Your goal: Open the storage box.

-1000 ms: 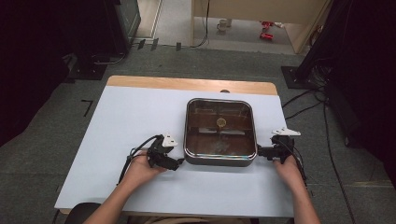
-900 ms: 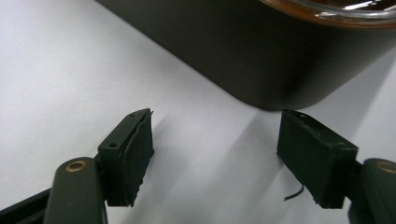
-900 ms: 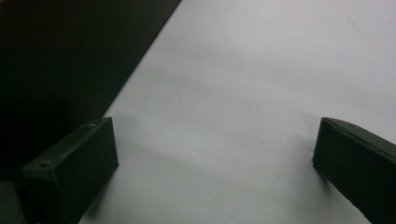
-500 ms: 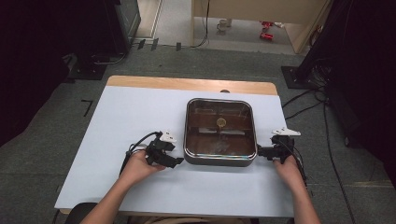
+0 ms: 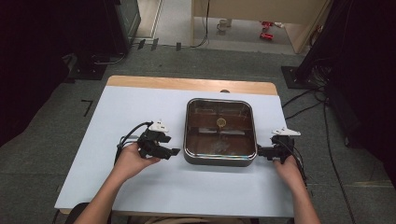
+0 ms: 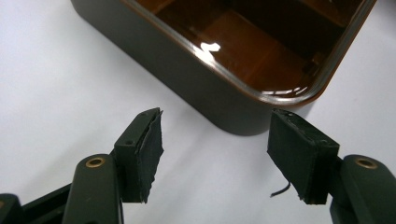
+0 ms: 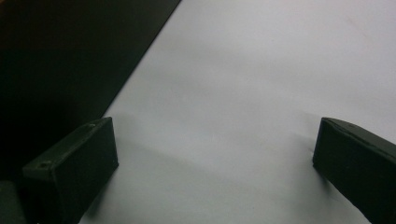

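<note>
Claws are flanking the pan (image 5: 220, 132), which is sitting on the counter (image 5: 116, 116) with its long axis running twelve to six. Your left claw (image 5: 175, 151) is waiting half-open and empty after closing partway, the pan's near corner lying just beyond at three o'clock. Your right claw (image 5: 259, 152) is gaping wide, holding nothing, close against the pan's side at nine o'clock.

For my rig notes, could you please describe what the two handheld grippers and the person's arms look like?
Both grippers are black. The left gripper and right gripper each carry a pale three-cornered plate on top and trail a black cable. The jaws end in flat black pads, frayed at the edges on the left one. The forearms are bare, with no sleeves in view.
</note>
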### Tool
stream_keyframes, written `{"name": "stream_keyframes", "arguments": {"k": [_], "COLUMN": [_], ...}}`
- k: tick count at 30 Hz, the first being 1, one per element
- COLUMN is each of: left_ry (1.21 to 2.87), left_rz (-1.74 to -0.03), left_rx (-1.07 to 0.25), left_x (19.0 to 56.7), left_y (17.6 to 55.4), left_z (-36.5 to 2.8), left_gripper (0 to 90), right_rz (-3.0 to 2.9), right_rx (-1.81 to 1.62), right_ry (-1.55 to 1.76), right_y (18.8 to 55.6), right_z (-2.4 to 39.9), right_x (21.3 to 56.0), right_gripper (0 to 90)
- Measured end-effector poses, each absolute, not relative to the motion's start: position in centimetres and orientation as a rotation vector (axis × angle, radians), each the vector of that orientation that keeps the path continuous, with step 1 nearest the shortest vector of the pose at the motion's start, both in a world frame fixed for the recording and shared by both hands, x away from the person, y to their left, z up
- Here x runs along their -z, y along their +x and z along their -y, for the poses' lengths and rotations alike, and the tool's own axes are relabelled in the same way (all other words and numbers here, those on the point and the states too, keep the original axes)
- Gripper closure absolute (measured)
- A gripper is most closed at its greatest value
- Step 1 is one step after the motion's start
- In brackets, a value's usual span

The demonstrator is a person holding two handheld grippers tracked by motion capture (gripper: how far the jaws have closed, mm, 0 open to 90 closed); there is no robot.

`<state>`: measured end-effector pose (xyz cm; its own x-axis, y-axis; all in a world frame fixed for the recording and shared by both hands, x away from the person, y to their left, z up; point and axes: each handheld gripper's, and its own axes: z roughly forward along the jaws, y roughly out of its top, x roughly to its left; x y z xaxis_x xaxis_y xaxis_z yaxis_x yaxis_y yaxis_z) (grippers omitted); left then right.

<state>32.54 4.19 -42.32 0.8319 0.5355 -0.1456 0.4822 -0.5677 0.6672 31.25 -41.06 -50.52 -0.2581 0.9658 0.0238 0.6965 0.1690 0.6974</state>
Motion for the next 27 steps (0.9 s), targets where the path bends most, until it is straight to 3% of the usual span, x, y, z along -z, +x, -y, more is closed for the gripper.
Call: {"name": "stream_keyframes", "arguments": {"k": [12, 27], "left_ry": [2.269, 2.277], "left_rz": [-0.657, -0.608], "left_rx": [-0.116, -0.079], "left_x": [38.9, 38.1], "left_y": [33.8, 36.5], "left_z": [-2.3, 2.0], "left_gripper": [34.9, 34.9], "right_rz": [-2.024, -2.025], "right_rx": [-0.844, -0.843], "right_ry": [1.570, 1.569], "right_y": [31.3, 31.3], "right_z": [41.1, 41.1], "right_x": [50.5, 50.5], "right_gripper": [0.0, 0.0]}}
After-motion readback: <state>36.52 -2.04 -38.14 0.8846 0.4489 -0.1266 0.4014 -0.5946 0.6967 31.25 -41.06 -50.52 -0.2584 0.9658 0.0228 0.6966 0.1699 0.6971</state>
